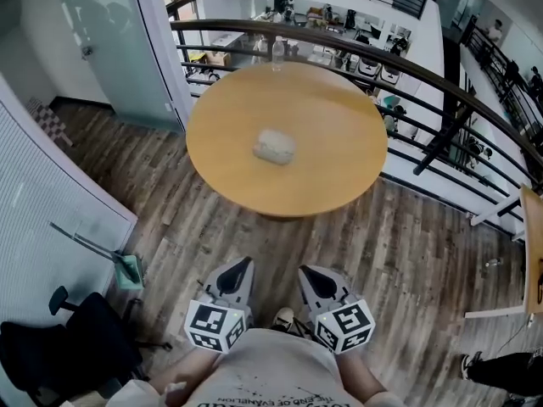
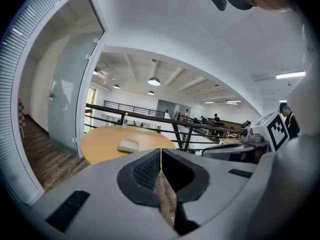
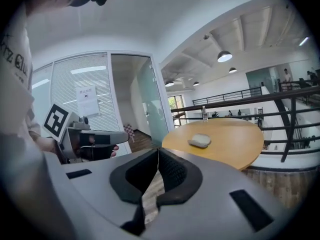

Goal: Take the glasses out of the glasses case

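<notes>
A pale grey glasses case (image 1: 275,146) lies closed near the middle of a round wooden table (image 1: 339,176). It also shows as a small pale lump in the left gripper view (image 2: 128,145) and in the right gripper view (image 3: 200,141). Both grippers are held close to the person's body, well short of the table. My left gripper (image 1: 240,270) is shut with nothing in it, jaws touching (image 2: 160,156). My right gripper (image 1: 310,275) is shut and empty too (image 3: 158,155). The glasses themselves are not visible.
A dark railing (image 1: 407,66) curves behind the table, with a lower floor beyond it. A clear bottle (image 1: 277,51) stands at the table's far edge. A glass partition (image 1: 110,41) is at left. A black office chair (image 1: 68,337) stands at lower left on the wood floor.
</notes>
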### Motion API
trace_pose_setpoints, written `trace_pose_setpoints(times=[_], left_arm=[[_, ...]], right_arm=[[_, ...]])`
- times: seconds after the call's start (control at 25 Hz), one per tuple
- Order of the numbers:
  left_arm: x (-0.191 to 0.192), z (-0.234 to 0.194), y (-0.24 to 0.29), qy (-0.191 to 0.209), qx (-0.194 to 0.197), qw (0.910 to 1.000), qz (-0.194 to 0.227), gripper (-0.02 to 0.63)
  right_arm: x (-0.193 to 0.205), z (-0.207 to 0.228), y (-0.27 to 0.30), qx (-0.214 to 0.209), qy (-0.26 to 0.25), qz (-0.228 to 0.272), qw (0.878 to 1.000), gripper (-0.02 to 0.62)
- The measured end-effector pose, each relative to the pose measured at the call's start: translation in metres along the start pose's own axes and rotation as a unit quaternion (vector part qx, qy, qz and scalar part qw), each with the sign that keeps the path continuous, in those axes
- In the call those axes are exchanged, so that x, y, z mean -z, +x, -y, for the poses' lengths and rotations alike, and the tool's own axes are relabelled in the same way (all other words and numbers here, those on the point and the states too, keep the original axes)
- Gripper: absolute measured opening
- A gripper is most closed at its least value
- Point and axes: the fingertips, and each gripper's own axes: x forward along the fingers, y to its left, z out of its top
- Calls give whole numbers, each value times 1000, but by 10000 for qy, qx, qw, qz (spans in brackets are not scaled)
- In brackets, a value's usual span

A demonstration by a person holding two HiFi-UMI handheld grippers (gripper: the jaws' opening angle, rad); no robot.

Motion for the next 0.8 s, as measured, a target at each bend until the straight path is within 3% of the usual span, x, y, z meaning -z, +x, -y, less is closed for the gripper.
trace_pose_setpoints(times=[0.48,0.8], left_arm=[[4,23,20,0,-160,9999,-43,28],[0,-12,73,-238,-70,9996,-131,28]], right_arm=[[14,29,-9,-240,-125,-113,9996,26],[8,60,37,-200,-72,-311,9993,26]])
